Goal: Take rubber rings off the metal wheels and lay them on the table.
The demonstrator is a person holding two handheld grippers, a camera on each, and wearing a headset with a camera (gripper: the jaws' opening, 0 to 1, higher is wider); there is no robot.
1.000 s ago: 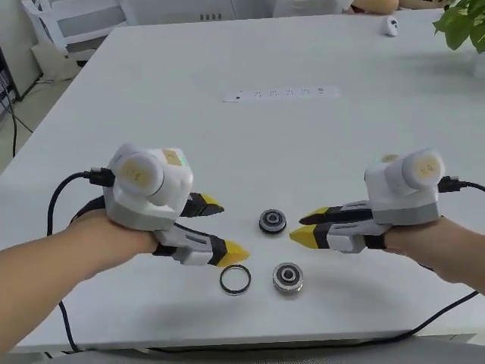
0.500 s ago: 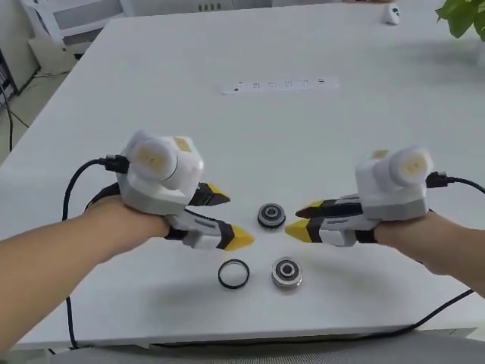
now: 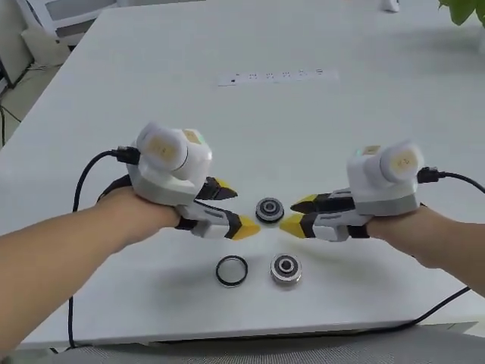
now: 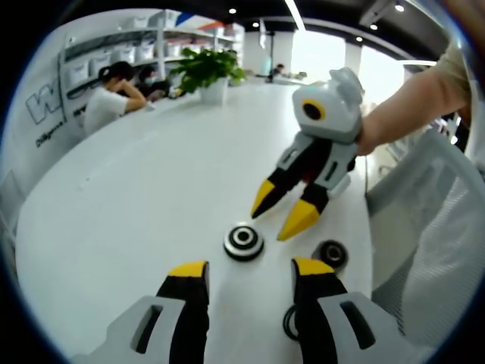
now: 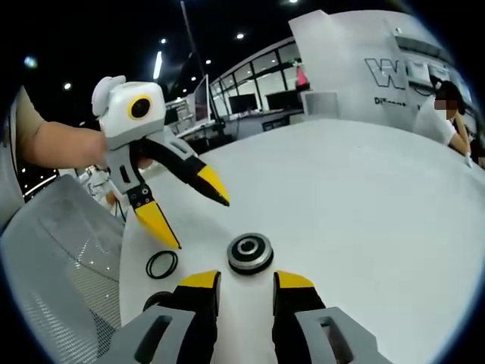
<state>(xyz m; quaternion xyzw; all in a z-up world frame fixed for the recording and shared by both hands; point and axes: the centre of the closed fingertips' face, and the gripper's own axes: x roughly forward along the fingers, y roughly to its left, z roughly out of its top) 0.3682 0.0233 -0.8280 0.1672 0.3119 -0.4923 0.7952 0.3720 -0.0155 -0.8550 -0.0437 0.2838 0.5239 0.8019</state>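
Two metal wheels lie near the table's front edge. The far wheel (image 3: 270, 210) (image 4: 243, 241) (image 5: 250, 253) has a black rubber ring around it and sits between both grippers' tips. The near wheel (image 3: 286, 268) (image 4: 330, 254) lies beside a loose black ring (image 3: 231, 271) (image 5: 161, 264). My left gripper (image 3: 241, 209) (image 4: 250, 269) is open wide, just left of the far wheel, with nothing in it. My right gripper (image 3: 295, 213) (image 5: 246, 280) is open by a narrower gap, just right of that wheel and not touching it.
A white power strip (image 3: 276, 76) lies further back at mid table. Black cables (image 3: 89, 176) trail from both grippers over the front edge. A potted plant (image 4: 204, 72) stands at the far side, and a mesh chair (image 5: 53, 258) is close to the front edge.
Both grippers have closed in on the far wheel from either side, the left one rising from beside the loose ring. Wheels and ring lie as before; the head camera has tipped down.
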